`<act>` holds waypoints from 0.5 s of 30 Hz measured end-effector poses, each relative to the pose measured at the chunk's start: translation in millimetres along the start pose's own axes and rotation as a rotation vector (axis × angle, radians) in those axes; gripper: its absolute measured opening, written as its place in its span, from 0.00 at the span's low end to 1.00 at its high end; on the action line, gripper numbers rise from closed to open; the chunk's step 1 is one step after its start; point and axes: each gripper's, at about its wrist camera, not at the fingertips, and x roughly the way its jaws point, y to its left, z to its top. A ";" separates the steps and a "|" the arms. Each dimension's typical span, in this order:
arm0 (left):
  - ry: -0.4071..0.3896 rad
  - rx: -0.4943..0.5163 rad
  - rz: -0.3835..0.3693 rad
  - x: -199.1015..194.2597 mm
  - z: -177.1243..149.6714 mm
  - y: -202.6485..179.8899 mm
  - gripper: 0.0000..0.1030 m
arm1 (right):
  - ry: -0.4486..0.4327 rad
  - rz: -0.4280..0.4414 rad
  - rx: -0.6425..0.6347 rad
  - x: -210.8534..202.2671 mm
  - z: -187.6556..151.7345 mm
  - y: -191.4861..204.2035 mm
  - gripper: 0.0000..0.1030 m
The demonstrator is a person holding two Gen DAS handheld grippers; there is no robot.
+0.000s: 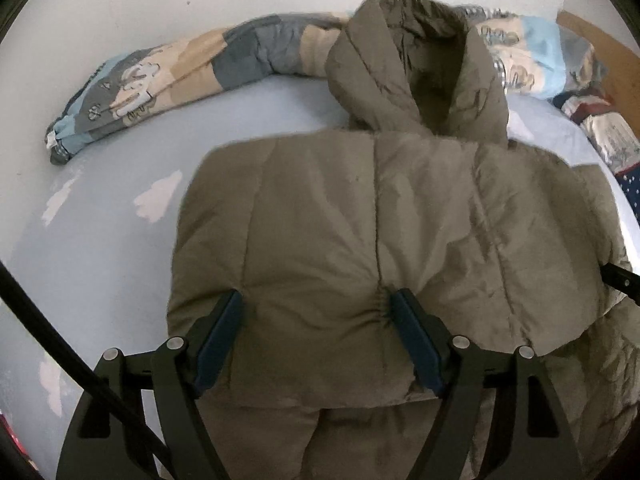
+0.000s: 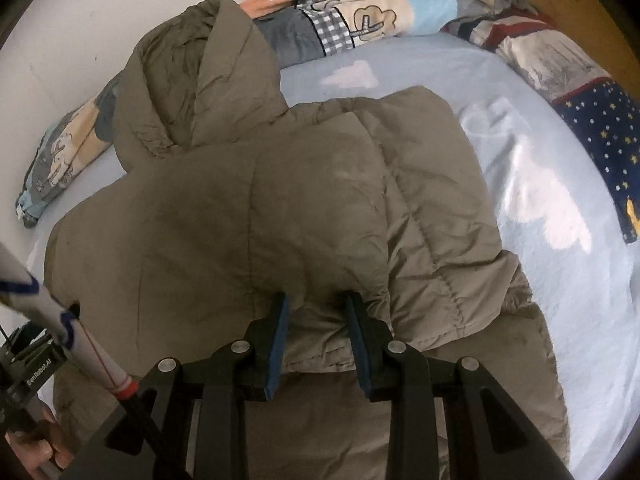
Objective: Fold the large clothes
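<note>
An olive puffer jacket [image 1: 360,220] [image 2: 224,220] lies on a pale blue bed sheet [image 1: 100,240], its hood [image 1: 400,60] [image 2: 192,80] towards the wall. The lower part is doubled up over the body. My left gripper [image 1: 314,320] stands wide, with a thick fold of the jacket bunched between its blue pads near the left edge. My right gripper [image 2: 316,312] stands narrower and pinches the folded hem by the right side seam. A black corner of the right gripper [image 1: 620,280] shows in the left wrist view. The left tool [image 2: 24,360] and a hand [image 2: 32,456] show at the right wrist view's lower left.
A rolled patchwork quilt [image 1: 180,76] [image 2: 360,0] lies along the white wall behind the hood. A star-patterned navy blanket [image 2: 600,140] and a wooden headboard [image 1: 592,36] are at the right. A black cable [image 1: 60,340] crosses the lower left.
</note>
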 end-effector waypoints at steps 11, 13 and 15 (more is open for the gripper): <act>-0.213 -0.067 -0.079 -97.8 -3.6 -3.7 0.75 | -0.117 0.075 0.038 -71.9 -1.8 0.6 0.31; -0.255 -0.065 -0.073 -119.7 -9.4 -5.6 0.75 | -0.151 0.087 0.032 -94.3 -9.7 -1.1 0.31; -0.289 -0.062 -0.067 -143.6 -20.4 -9.4 0.75 | -0.175 0.095 0.023 -113.9 -18.9 -2.7 0.31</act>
